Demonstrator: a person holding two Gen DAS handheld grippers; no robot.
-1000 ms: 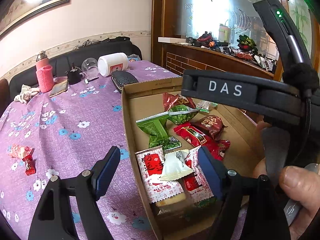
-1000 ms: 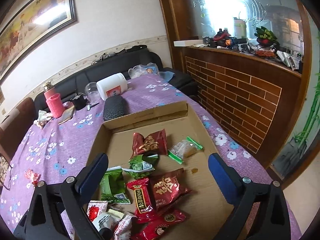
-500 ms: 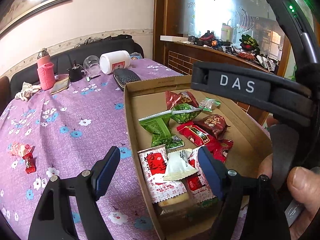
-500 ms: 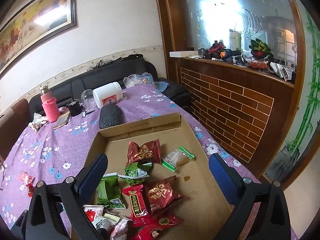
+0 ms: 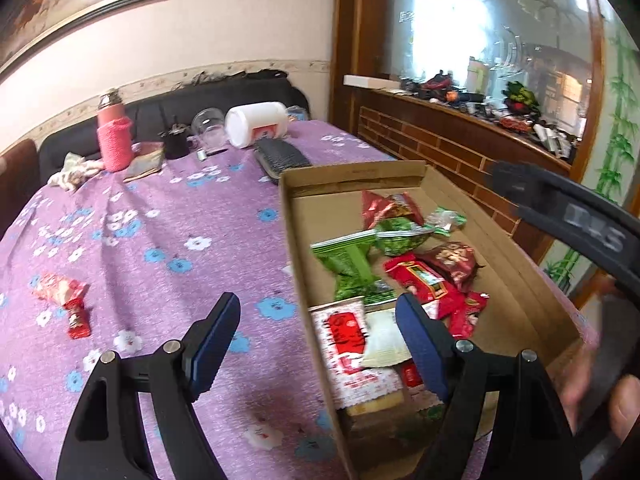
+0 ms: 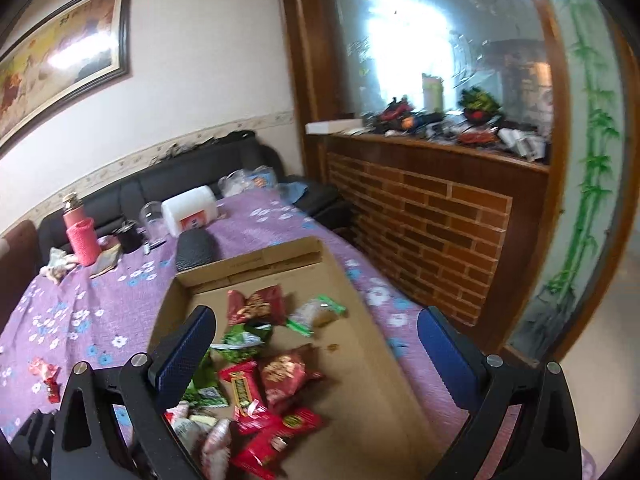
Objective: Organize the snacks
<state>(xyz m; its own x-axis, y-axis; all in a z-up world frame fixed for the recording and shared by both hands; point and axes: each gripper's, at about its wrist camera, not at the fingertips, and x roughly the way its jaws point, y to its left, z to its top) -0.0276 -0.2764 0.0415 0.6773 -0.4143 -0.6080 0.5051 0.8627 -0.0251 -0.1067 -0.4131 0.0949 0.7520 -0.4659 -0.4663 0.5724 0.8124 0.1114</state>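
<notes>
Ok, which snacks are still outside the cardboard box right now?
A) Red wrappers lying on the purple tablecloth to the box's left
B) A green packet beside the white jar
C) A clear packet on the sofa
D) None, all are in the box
A: the red wrappers lie on the purple tablecloth, well left of the cardboard box; both tools, left tool and right tool, are open and carry nothing.

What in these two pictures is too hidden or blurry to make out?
- Print on the white-and-red packet: motion blur, left wrist view.
- Near corner of the cardboard box: covered by the left gripper.
- Packets at the bottom edge: smeared and partly behind the right gripper.
- Stray snack on the tablecloth: label too small.
</notes>
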